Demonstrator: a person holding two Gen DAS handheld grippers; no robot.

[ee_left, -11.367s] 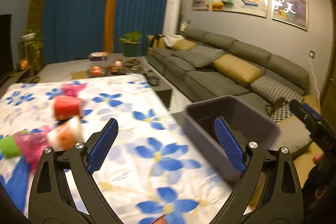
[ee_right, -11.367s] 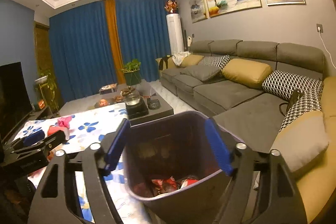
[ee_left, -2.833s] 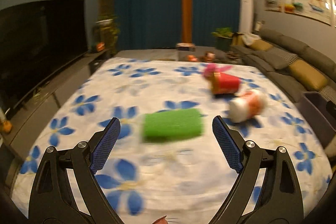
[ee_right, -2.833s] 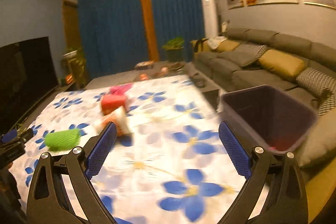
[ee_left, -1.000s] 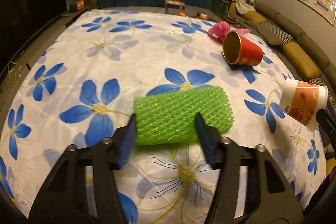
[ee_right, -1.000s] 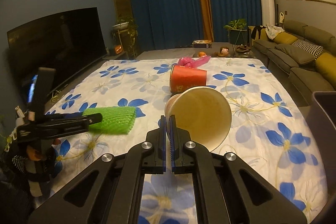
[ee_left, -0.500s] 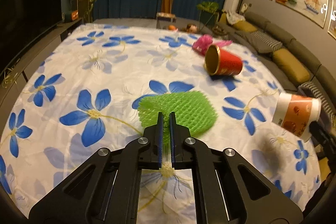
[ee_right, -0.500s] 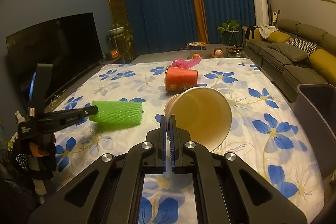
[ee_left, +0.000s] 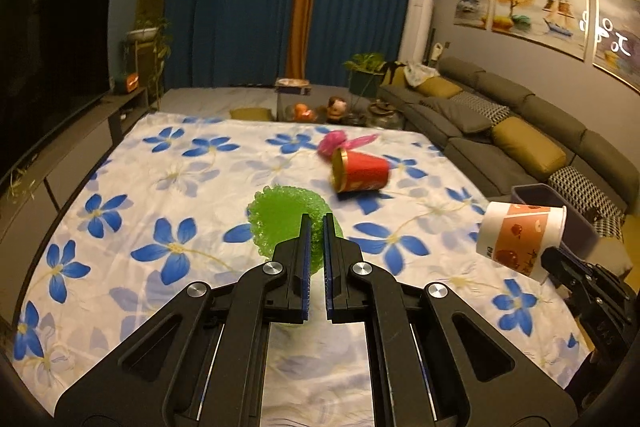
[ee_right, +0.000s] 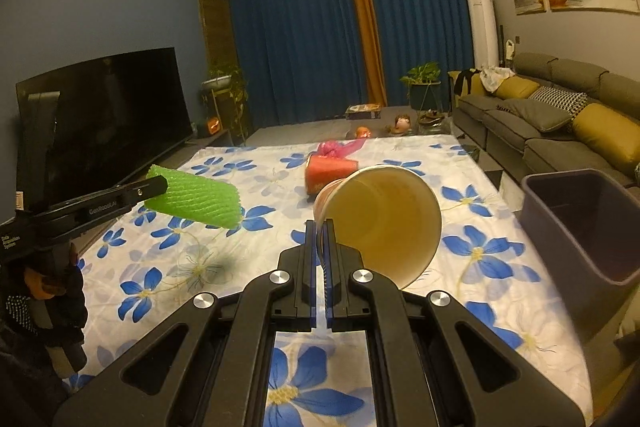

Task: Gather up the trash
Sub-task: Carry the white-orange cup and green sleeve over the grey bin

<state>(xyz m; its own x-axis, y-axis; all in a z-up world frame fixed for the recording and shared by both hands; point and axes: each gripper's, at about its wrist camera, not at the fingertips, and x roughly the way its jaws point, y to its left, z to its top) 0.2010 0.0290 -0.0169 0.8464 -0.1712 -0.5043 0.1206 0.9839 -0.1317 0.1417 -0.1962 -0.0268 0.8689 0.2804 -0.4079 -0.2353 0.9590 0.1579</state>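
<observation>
My left gripper (ee_left: 314, 223) is shut on a green foam net sleeve (ee_left: 280, 219) and holds it above the flowered cloth; the sleeve also shows in the right wrist view (ee_right: 196, 201). My right gripper (ee_right: 319, 227) is shut on the rim of a white and orange paper cup (ee_right: 380, 215), held in the air; the cup shows in the left wrist view (ee_left: 520, 237) at the right. A red paper cup (ee_left: 360, 171) lies on its side on the cloth, with a pink wrapper (ee_left: 340, 143) just behind it. A grey trash bin (ee_right: 580, 223) stands at the right edge.
The white cloth with blue flowers (ee_left: 160, 187) covers a low table. A grey sofa (ee_left: 520, 131) runs along the right. A dark TV (ee_right: 104, 119) on a stand is at the left. A coffee table with small items (ee_left: 320, 107) stands beyond the cloth.
My left gripper has closed on the green sleeve and lifted it off the cloth. My right gripper has kept its hold on the paper cup and shifted slightly towards the bin.
</observation>
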